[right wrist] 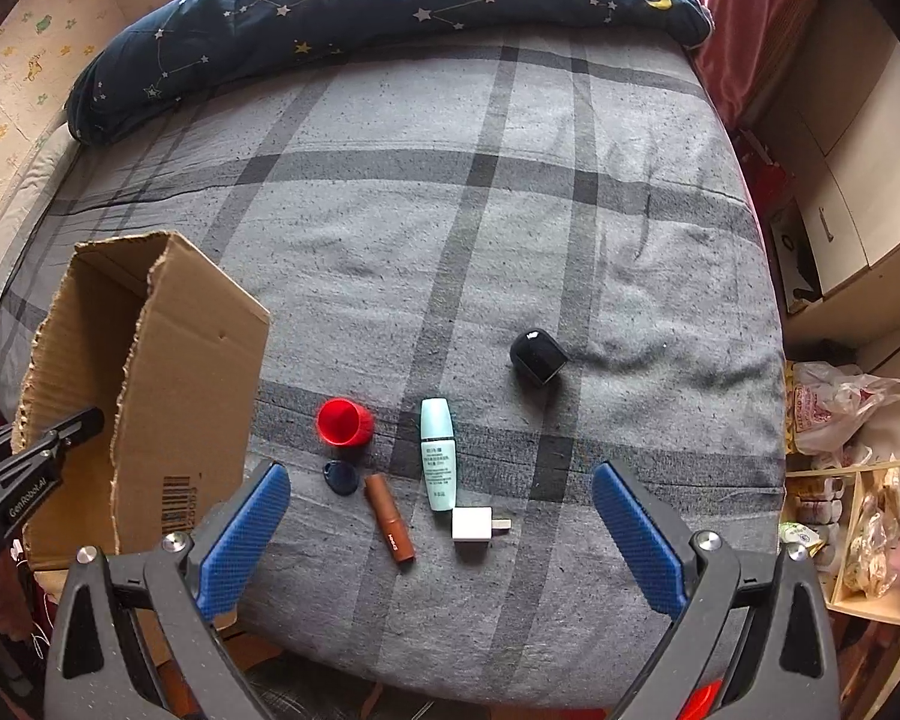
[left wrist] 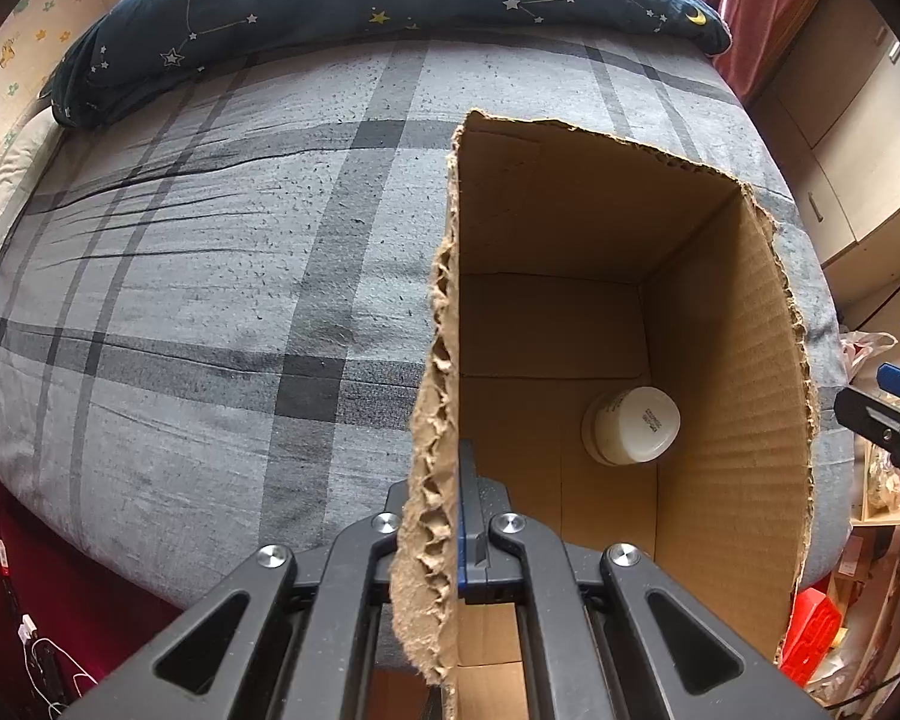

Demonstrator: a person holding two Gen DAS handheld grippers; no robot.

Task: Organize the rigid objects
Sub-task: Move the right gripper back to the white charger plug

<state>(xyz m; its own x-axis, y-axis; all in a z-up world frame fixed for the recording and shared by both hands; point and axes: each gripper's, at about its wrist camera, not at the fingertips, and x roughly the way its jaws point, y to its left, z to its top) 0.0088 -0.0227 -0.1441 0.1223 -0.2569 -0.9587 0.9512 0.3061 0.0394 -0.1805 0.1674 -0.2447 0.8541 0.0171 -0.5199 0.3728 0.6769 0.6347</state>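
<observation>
We hold the box (left wrist: 570,252) by its torn near wall: our left gripper (left wrist: 459,540) is clenched on that ragged cardboard edge, one of its fingers (left wrist: 465,516) inside the box, the other outside. Past those fingers, on the box floor, lies a white jar (left wrist: 633,425), well apart from the pinched wall.

Our right gripper (right wrist: 441,531) is released, its blue fingers (right wrist: 243,540) spread wide and holding nothing. The loose things lie on the bed (right wrist: 510,210) between and just beyond those fingers: a brown tube (right wrist: 390,519) and a white charger (right wrist: 474,531) nearest, a mint bottle (right wrist: 438,453) just beyond them, a blue tag (right wrist: 340,474) and a red cap (right wrist: 343,421) toward the left finger, and a black cube (right wrist: 537,355) farthest ahead.

We judge the next grasp risky. The tube, charger and bottle lie close together, so wide fingers may close on two at once or knock one aside. The bed is soft; pressing down could sink the sheet and let the round tube or bottle roll. The torn wall is weak, and a harder pull could rip it or tip the box.
</observation>
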